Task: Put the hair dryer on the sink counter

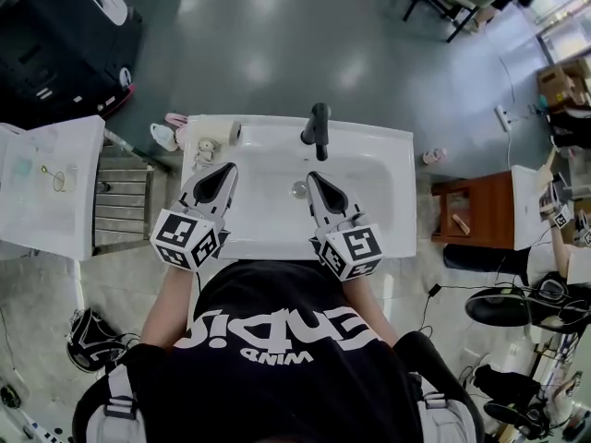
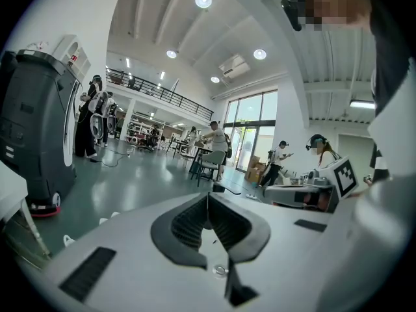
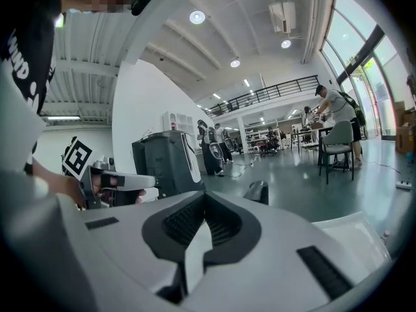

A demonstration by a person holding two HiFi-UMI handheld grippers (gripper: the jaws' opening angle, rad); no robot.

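I see no hair dryer in any view. The white sink counter (image 1: 392, 150) lies right below me, with a black faucet (image 1: 317, 127) at the back of its basin; the faucet's top (image 3: 257, 190) also shows in the right gripper view. My left gripper (image 1: 223, 169) hovers over the counter's left part, its jaws shut with nothing between them (image 2: 208, 200). Over the basin, close to the drain (image 1: 298, 189), my right gripper (image 1: 315, 179) is likewise shut and empty (image 3: 205, 197). Both point away from me towards the open hall.
A small figure (image 1: 205, 149) and a roll (image 1: 235, 132) stand at the counter's back left corner. A white table (image 1: 46, 183) and metal steps (image 1: 125, 192) are on the left, a wooden side table (image 1: 480, 212) on the right. A black machine (image 1: 55, 35) stands far left.
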